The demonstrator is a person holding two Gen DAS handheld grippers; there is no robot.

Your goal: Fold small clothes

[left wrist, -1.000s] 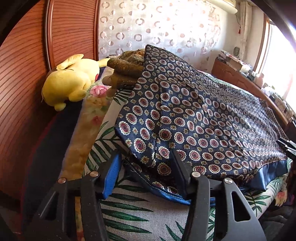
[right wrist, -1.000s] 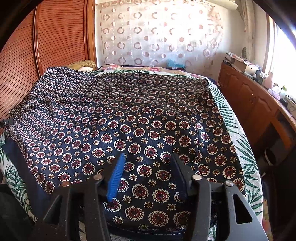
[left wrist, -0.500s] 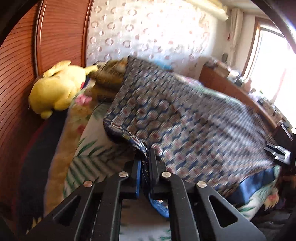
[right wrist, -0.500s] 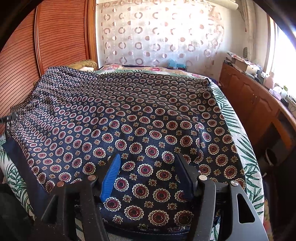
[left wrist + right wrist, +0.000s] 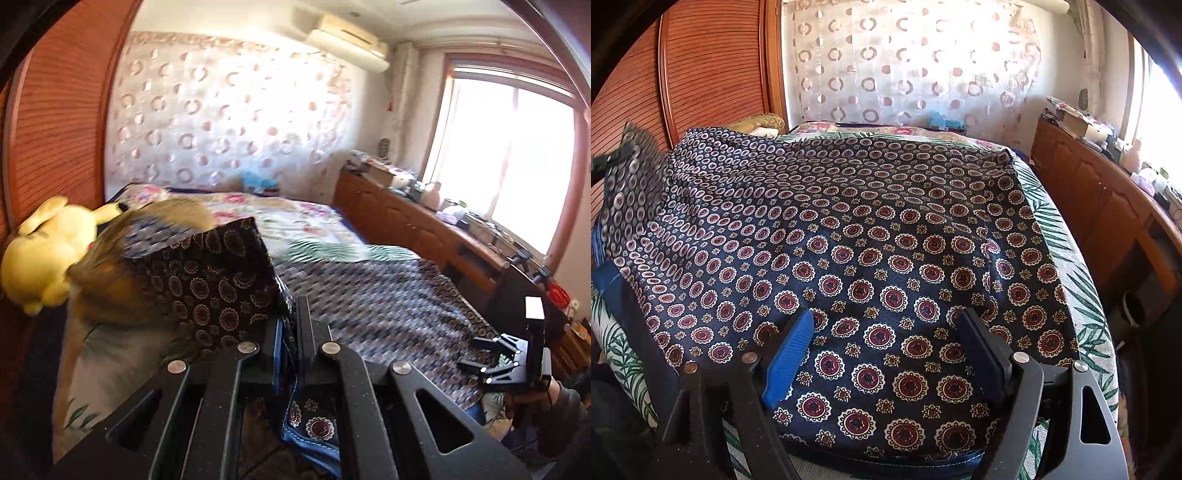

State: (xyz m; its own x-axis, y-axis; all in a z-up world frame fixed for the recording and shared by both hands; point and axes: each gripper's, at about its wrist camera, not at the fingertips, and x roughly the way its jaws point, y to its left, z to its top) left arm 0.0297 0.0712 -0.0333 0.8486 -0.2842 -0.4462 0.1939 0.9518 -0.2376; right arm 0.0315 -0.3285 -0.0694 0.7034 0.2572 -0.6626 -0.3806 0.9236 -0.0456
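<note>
A dark blue cloth with red and cream medallions [image 5: 886, 229] lies spread over the bed. My left gripper [image 5: 290, 325] is shut on the cloth's left corner and holds it lifted, so a flap [image 5: 214, 280] stands up above the bed; the lifted corner also shows at the far left of the right wrist view [image 5: 631, 184]. My right gripper [image 5: 890, 332] is open, its fingers resting over the cloth near the front edge. It shows in the left wrist view [image 5: 495, 354] at the right.
A yellow plush toy [image 5: 44, 254] and a brown cushion [image 5: 110, 295] lie at the bed's left side by the wooden wall. A wooden dresser [image 5: 1108, 206] with clutter runs along the right. The leaf-print bedsheet [image 5: 1086, 302] shows around the cloth.
My left gripper shut on the cloth's left corner and lifted it up, raising a flap. My right gripper stayed open over the front edge, shifting slightly lower.
</note>
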